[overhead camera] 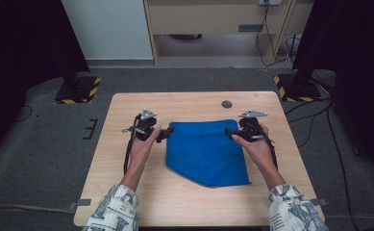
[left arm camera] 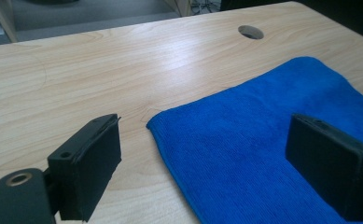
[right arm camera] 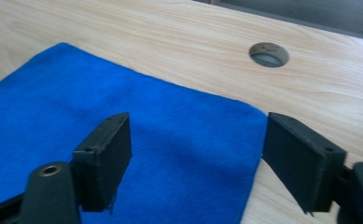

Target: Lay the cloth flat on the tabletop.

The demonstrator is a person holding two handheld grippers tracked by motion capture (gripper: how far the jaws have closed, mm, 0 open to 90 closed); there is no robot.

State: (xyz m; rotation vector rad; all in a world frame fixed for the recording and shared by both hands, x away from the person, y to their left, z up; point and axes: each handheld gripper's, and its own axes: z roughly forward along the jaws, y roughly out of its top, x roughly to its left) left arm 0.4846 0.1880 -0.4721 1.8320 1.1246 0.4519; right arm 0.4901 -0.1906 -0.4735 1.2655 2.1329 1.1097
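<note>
Nearest me, my forearms come in from the table's (overhead camera: 127, 202) near edge, and between them lies the blue cloth (overhead camera: 206, 151), folded flat on the wood, its near edge cut slantwise toward the left and its far edge straight. My left gripper (overhead camera: 165, 134) sits at the cloth's far left corner with its jaws spread and nothing pinched; in the left gripper view one pad hangs over bare wood and the other over the fabric (left arm camera: 263, 140), so the corner lies between them, untouched. My right gripper (overhead camera: 229, 131) stands the same way at the far right corner, released, one jaw over the cloth (right arm camera: 123, 140) and one over the table just past its edge. I judge the fold has been laid and I am letting go, so the thing to do well now is to draw both grippers clear without snagging the pile: lift straight off, jaws wide, and keep both hands level so the corners stay matched. Beyond the cloth, a round cable hole (overhead camera: 227, 104) sits near the far edge, well apart from the fabric.
</note>
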